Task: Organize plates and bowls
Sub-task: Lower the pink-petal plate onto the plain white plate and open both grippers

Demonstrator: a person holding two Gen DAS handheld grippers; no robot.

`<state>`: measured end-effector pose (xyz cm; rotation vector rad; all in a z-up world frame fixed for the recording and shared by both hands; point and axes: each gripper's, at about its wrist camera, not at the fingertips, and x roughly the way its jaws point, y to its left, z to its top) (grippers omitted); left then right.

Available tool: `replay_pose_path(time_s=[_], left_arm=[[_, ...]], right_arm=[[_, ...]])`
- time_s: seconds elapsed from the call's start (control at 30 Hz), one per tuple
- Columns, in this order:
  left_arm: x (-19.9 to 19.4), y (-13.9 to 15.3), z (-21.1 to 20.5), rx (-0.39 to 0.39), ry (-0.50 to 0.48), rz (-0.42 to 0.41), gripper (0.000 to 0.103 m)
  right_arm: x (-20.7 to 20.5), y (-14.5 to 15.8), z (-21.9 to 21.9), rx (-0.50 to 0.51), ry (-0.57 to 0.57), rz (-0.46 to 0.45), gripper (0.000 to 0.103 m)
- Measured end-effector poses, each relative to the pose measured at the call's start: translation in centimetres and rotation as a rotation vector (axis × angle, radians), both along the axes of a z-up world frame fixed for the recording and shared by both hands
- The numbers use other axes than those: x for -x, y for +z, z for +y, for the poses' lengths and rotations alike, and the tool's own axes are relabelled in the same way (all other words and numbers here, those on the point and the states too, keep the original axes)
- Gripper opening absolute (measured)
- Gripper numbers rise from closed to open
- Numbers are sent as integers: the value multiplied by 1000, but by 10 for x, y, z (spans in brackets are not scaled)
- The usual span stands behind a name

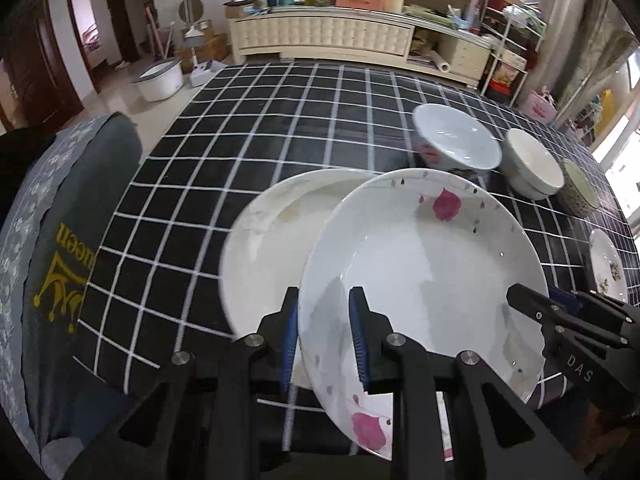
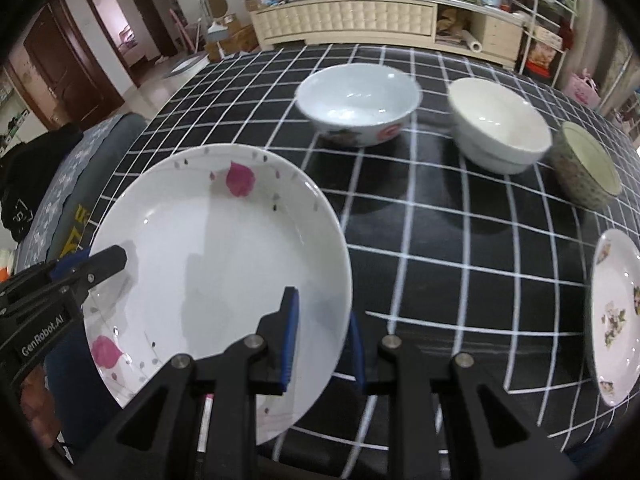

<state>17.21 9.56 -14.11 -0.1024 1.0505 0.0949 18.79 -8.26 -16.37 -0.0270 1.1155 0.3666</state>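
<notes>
A white plate with pink petals is held above the checked tablecloth, tilted. My left gripper is shut on its left rim. My right gripper is shut on its right rim; it also shows in the left wrist view. A plain white plate lies on the table under the held plate's left side. A light blue bowl, a white bowl and a green patterned bowl stand in a row behind. A flowered plate lies at the right.
The table has a black cloth with white lines. A grey cushioned chair stands at the table's left edge. A cluttered white sideboard and shelves stand behind the table. A white tub sits on the floor.
</notes>
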Motion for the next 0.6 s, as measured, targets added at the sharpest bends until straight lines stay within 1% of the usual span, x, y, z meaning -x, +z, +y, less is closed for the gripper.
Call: replay_pose_path(time_s=[0.2,0.37,0.6], left_arm=[[7,-3,21,-1,21,3,22],[4,-9,36,21,48,11,22],[3,-14,49,32,63,21,22]], right_arm=[[-2,5,21,24,15,-15,28],[-5,7,36,47,37,-28,28],[-9,2,52,68,57,-23,28]])
